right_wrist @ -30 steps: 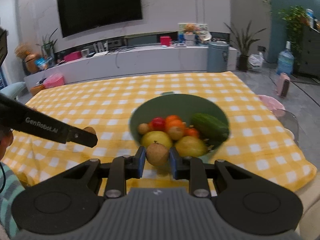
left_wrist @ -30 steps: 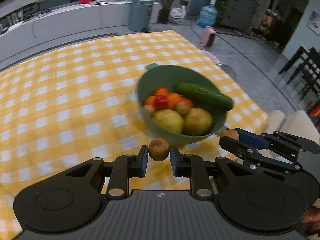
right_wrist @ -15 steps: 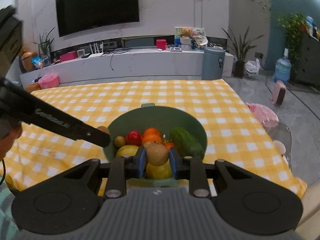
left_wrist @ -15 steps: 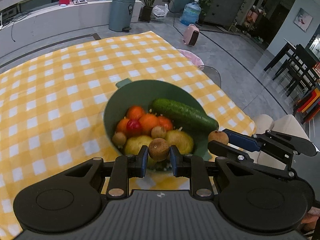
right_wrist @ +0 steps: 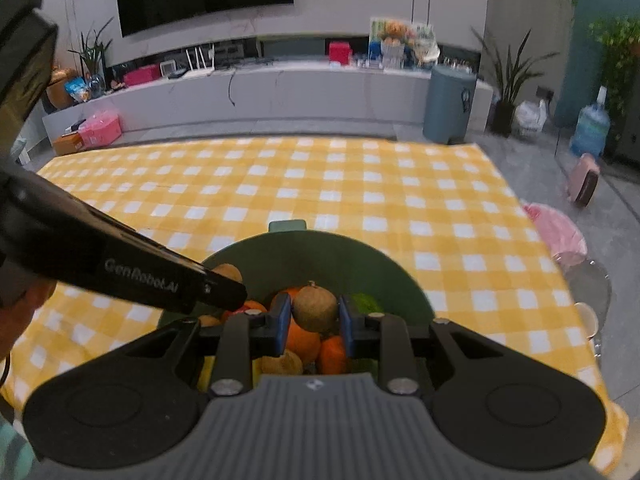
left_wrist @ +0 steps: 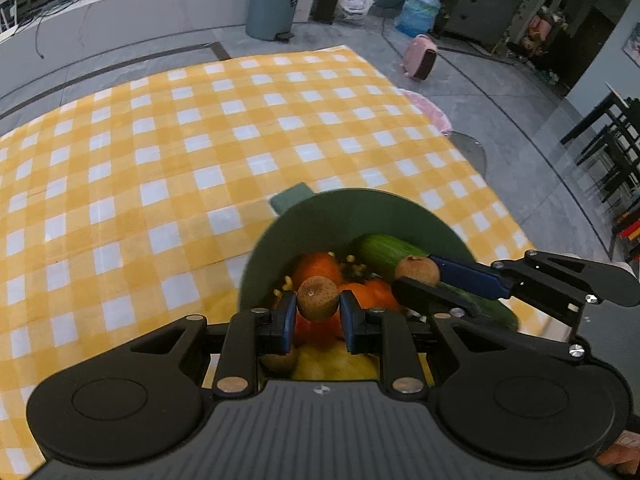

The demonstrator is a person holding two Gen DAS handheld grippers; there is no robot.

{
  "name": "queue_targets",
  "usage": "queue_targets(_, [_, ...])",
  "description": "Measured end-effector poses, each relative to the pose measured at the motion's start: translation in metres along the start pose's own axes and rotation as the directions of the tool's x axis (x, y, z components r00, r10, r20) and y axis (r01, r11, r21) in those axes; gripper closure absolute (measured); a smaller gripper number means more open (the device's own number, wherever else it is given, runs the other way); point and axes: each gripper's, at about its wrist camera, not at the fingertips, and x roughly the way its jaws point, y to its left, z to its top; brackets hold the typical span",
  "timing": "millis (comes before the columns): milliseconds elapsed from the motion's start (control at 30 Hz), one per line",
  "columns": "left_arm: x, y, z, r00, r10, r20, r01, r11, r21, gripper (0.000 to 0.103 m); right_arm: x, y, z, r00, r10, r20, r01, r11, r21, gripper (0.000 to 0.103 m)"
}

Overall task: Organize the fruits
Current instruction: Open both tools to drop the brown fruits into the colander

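Observation:
A green bowl on the yellow checked tablecloth holds oranges, a cucumber and yellow fruit. My left gripper is shut on a small brown round fruit and holds it over the bowl. My right gripper is shut on a similar brown fruit, also over the bowl. The right gripper shows in the left wrist view with its fruit. The left gripper's fruit shows in the right wrist view.
The checked tablecloth covers the table, whose right edge is close to the bowl. A pink-covered chair stands beside that edge. A grey bin and a water bottle are on the floor beyond.
Both grippers have moved forward with their brown fruits, from in front of the bowl to above its contents. The bowl now sits lower and closer in both views.

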Motion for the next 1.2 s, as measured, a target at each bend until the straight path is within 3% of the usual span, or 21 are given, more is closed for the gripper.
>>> queue_targets(300, [0.014,0.016,0.009,1.000,-0.012,-0.020,0.011,1.000,-0.027,0.077,0.038,0.004,0.004,0.998,-0.024,-0.060,0.022,0.999,-0.033,0.081])
queue_targets(567, [0.015,0.017,0.009,1.000,0.009,-0.018,-0.009,1.000,-0.024,0.077,0.047,0.002,0.002,0.997,-0.022,-0.080,0.021,1.000,-0.017,0.080])
queue_targets(800, [0.016,0.013,0.010,0.999,0.028,-0.023,-0.028,0.999,-0.016,0.077,0.019,-0.002,0.002,1.000,-0.016,-0.020,0.016,1.000,0.012,0.078])
queue_targets(867, [0.018,0.010,0.011,0.999,0.031,-0.026,-0.031,0.999,-0.004,0.077,0.006,-0.002,-0.001,1.000,-0.025,-0.002,0.025,1.000,0.006,0.072])
queue_targets(1033, [0.031,-0.007,0.012,0.993,0.111,-0.043,-0.107,0.991,0.085,0.077,-0.022,-0.006,-0.014,0.998,-0.058,0.038,0.057,0.998,0.024,0.069])
queue_targets(1200, [0.046,-0.008,0.015,0.986,0.144,-0.089,-0.138,0.988,0.068,0.077,-0.033,-0.015,-0.024,0.996,-0.071,0.049,0.067,0.994,0.083,0.069])
